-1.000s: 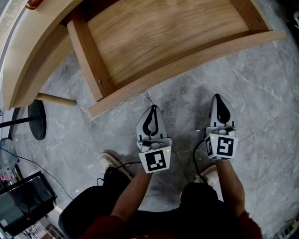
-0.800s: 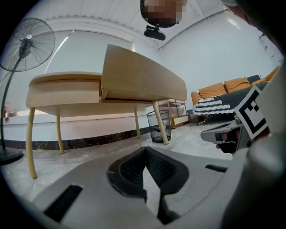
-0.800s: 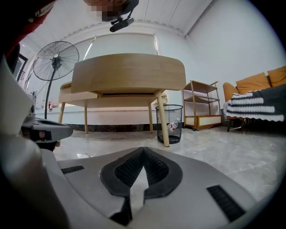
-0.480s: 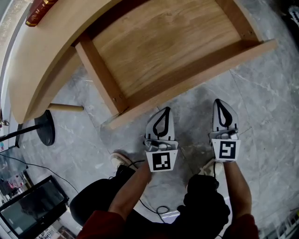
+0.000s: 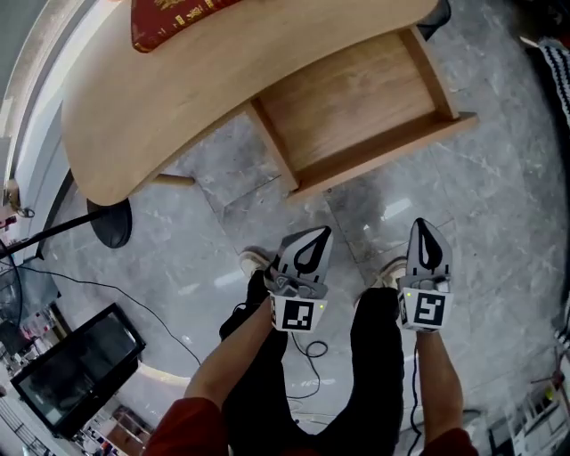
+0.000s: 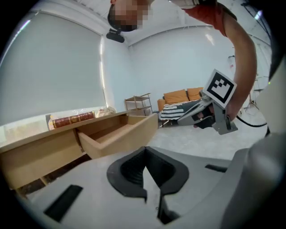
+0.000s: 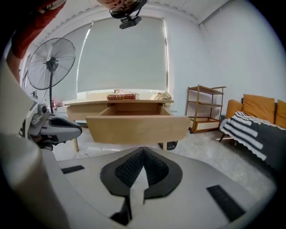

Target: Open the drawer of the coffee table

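The light wooden coffee table has its drawer pulled out, and the drawer is empty inside. Both grippers hang over the grey floor, well short of the drawer front and touching nothing. My left gripper is shut with nothing in it, and my right gripper is shut and empty too. In the left gripper view the closed jaws of the left gripper point past the drawer. The right gripper faces the drawer front head on.
A red book lies on the tabletop. A standing fan has its base left of the table. A black box and cables lie at lower left. A shelf rack and a sofa stand to the right.
Both grippers have risen and drawn back from the drawer front. The head view now takes in more of the table from farther off. The drawer stays open.
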Available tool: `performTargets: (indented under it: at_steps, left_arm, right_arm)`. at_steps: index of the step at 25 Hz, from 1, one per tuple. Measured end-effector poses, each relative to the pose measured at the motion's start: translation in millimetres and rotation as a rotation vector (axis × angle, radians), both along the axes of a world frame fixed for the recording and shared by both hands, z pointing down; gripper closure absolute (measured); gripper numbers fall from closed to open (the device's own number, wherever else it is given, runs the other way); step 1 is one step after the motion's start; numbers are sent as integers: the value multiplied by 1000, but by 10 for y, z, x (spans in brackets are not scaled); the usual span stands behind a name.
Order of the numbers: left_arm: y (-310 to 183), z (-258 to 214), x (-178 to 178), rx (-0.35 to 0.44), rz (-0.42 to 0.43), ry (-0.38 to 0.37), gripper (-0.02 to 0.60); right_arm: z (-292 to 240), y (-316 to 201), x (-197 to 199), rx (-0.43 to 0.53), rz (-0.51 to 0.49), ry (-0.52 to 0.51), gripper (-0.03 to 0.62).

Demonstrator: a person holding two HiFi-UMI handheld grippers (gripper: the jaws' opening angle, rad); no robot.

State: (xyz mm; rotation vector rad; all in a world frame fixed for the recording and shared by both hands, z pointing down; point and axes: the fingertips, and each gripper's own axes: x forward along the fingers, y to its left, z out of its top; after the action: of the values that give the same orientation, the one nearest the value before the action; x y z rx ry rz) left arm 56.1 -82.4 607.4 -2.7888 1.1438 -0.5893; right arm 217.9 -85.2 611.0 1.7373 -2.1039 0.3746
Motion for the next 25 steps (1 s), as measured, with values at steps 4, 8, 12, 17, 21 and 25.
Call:
performTargets:
  at_steps: [4, 8, 12, 17, 21, 25]
  left_arm:
    - [-104, -786, -415, -80, -108, -34, 574]
    - [-54, -1791, -702, -84, -194, -12, 574]
    - [-42, -2908, -1025, -69, -299, 57, 574]
    - [-279, -4141, -1471, -45, -428, 145, 574]
    - [-413, -4964, -1827, -56, -466, 178, 574]
    - [-538, -5587, -2075, -21, -438, 191, 574]
  right_arm:
    - [-780, -6, -155, -14, 45, -35, 596]
    - [-1727, 16, -381, -22, 37, -40, 597]
    - [-2782, 10, -654, -13, 11, -44, 597]
    - [-4018, -211, -987, 55, -28, -30, 597]
    - [-4949, -312, -1203, 100, -8, -87, 596]
    - [-5745, -473, -1437, 170, -45, -112, 597]
